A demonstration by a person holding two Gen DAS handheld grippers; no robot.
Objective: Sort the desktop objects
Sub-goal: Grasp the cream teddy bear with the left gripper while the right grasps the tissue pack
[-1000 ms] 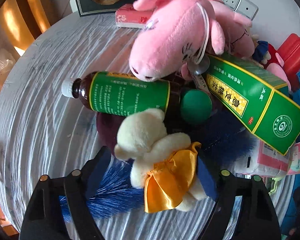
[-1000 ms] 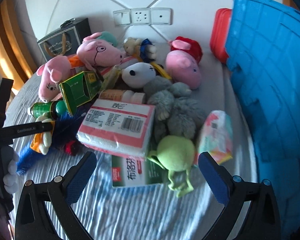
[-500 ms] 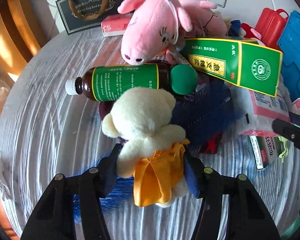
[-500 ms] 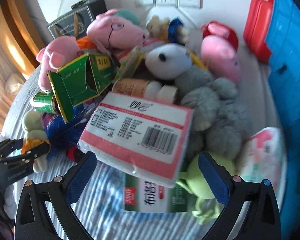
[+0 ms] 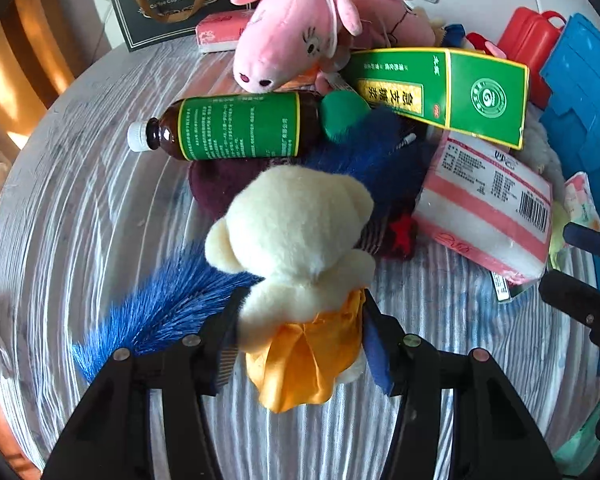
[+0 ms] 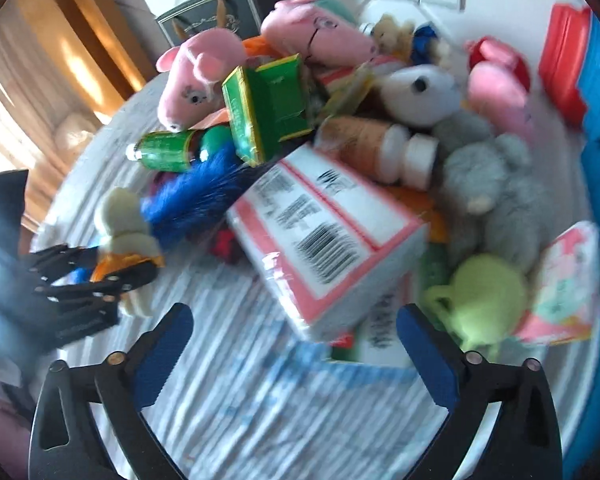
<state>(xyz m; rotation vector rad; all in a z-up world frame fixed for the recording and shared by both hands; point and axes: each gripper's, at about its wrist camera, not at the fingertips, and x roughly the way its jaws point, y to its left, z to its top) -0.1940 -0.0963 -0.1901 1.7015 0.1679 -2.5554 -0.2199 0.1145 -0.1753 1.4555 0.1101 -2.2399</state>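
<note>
My left gripper (image 5: 300, 340) is shut on a cream teddy bear (image 5: 300, 232) in a yellow dress, held at the waist just above the striped cloth. The bear and the left gripper (image 6: 112, 272) also show at the left of the right wrist view. My right gripper (image 6: 296, 344) is open and empty, in front of a pink-and-white tissue pack (image 6: 324, 240). The same pack (image 5: 488, 208) lies right of the bear in the left wrist view.
A pile fills the table: brown bottle with green label (image 5: 236, 126), green carton (image 5: 448, 92), pink pig plush (image 5: 292, 36), blue feather duster (image 5: 156, 312), grey plush (image 6: 496, 184), green plush (image 6: 484, 300). A blue crate (image 5: 584, 108) and red case (image 5: 528, 48) stand right. A dark gift bag (image 5: 172, 0) is at the back.
My left gripper has closed on the teddy bear and drawn it back from the pile. My right gripper has moved closer to the tissue pack.
</note>
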